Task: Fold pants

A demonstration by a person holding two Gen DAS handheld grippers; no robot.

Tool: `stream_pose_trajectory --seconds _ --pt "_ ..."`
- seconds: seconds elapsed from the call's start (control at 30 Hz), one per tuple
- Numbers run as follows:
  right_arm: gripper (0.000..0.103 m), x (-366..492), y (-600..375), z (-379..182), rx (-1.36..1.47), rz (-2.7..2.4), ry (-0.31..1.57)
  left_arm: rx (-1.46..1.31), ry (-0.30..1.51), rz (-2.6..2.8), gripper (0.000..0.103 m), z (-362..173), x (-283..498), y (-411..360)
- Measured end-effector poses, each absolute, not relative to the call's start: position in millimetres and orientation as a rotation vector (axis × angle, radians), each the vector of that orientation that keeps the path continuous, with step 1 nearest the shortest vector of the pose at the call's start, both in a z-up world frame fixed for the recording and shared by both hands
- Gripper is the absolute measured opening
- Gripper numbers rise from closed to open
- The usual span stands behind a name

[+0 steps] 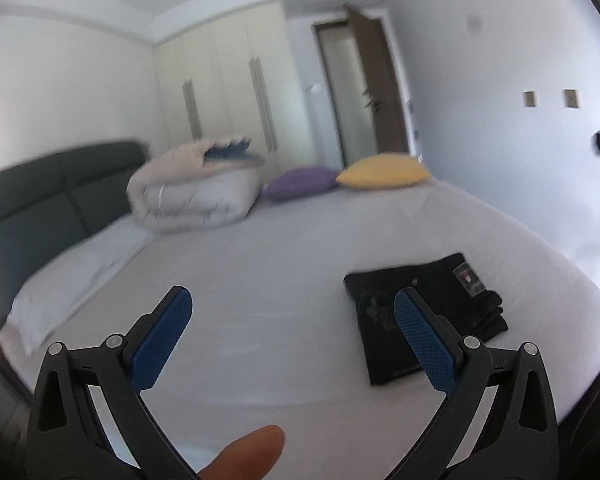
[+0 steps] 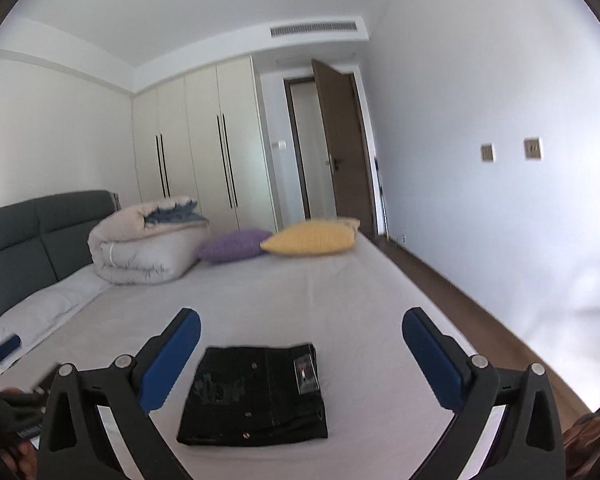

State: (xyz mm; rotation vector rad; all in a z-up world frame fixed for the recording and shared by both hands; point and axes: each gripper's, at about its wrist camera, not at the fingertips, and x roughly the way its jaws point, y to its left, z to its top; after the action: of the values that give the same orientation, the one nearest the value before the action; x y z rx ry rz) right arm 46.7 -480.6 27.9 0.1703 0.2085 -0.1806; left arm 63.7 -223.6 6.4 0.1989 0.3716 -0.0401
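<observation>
A pair of black pants (image 2: 256, 396) lies folded into a compact rectangle on the white bed sheet (image 2: 300, 292), with a label and metal studs showing on top. In the left wrist view the same black pants (image 1: 384, 312) sit to the right, partly behind the right finger. My left gripper (image 1: 292, 300) is open above the sheet with nothing between its blue pads. My right gripper (image 2: 300, 328) is also open, raised above the folded pants and apart from them. A fingertip (image 1: 248, 456) shows at the bottom of the left wrist view.
A rolled duvet (image 2: 144, 244), a purple cushion (image 2: 232, 245) and a yellow cushion (image 2: 312, 236) lie at the far end of the bed. A dark headboard (image 2: 32, 232) runs along the left. Brown floor (image 2: 480, 304) and a white wall lie to the right.
</observation>
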Motion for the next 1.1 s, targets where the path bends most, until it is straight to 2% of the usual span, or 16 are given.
stream_pose_trajectory --seconds 0.13,0.33,0.73,1.1 --pt "0.103 41.5 -468.0 25.3 0.137 -0.124 0.314 0.118 0.518 -0.086 0.103 -6.7 64.4 -222.1" --pt "0.103 52.0 -460.0 -15.1 0.130 -0.157 0.485 0.084 0.641 -0.119 0.103 -41.4 88.0 -238.2" --pt "0.103 74.3 -451.3 -70.2 0.190 -0.176 0.683 0.088 0.728 -0.107 0.103 -102.9 126.0 -249.6" --pt "0.103 75.9 -444.1 -88.8 0.189 -0.165 0.739 0.083 0.764 -0.103 0.103 -120.0 129.9 -250.8"
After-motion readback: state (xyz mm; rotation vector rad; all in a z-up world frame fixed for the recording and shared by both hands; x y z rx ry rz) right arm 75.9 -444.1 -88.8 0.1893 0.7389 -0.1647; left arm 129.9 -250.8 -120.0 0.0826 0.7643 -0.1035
